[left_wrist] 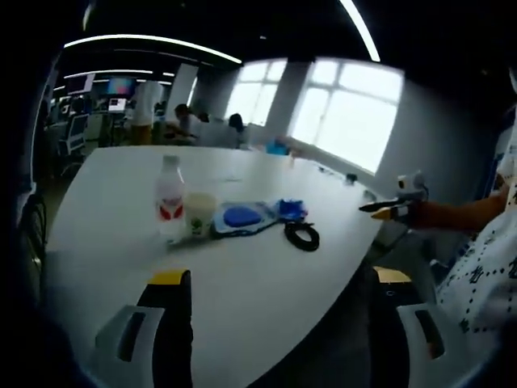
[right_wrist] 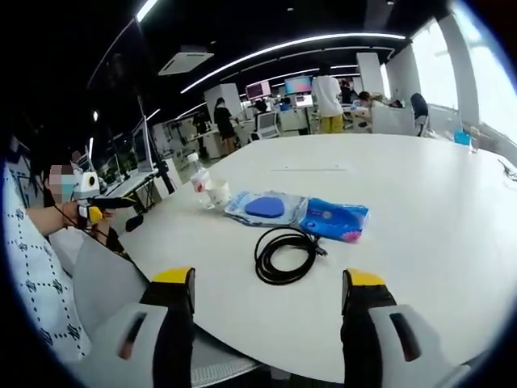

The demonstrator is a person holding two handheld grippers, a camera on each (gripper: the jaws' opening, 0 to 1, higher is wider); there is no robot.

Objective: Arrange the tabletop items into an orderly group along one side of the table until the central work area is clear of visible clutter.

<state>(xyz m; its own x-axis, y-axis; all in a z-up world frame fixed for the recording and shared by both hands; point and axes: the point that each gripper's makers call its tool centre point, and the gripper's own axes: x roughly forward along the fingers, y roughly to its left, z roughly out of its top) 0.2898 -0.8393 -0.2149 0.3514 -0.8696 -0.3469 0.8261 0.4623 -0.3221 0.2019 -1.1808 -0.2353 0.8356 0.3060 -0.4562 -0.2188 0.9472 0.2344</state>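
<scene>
Bottle [left_wrist: 169, 196] upright beside cup [left_wrist: 199, 213]; pouch [right_wrist: 266, 208], blue pack [right_wrist: 338, 219] and coiled cable [right_wrist: 285, 254] lie flat mid white tabletop [right_wrist: 420, 186]. Open-plan office. Left tool [left_wrist: 283, 279] and right tool [right_wrist: 271, 279] both released, empty.

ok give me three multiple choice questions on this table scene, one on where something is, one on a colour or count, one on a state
1. Where does the black cable coil lie?
A. on the white table, nearer the right claw than the pouches
B. on top of the bottle
C. on the floor

2. What colour is the bottle label?
A. green
B. red
C. black

3. How does the right claw stand?
A. shut on the cable
B. shut on the cup
C. open, holding nothing

Answers: 1 A, the coil rests on the tabletop before the pouches; 2 B, a red band shows; 3 C, its jaws stand apart over bare table.
</scene>
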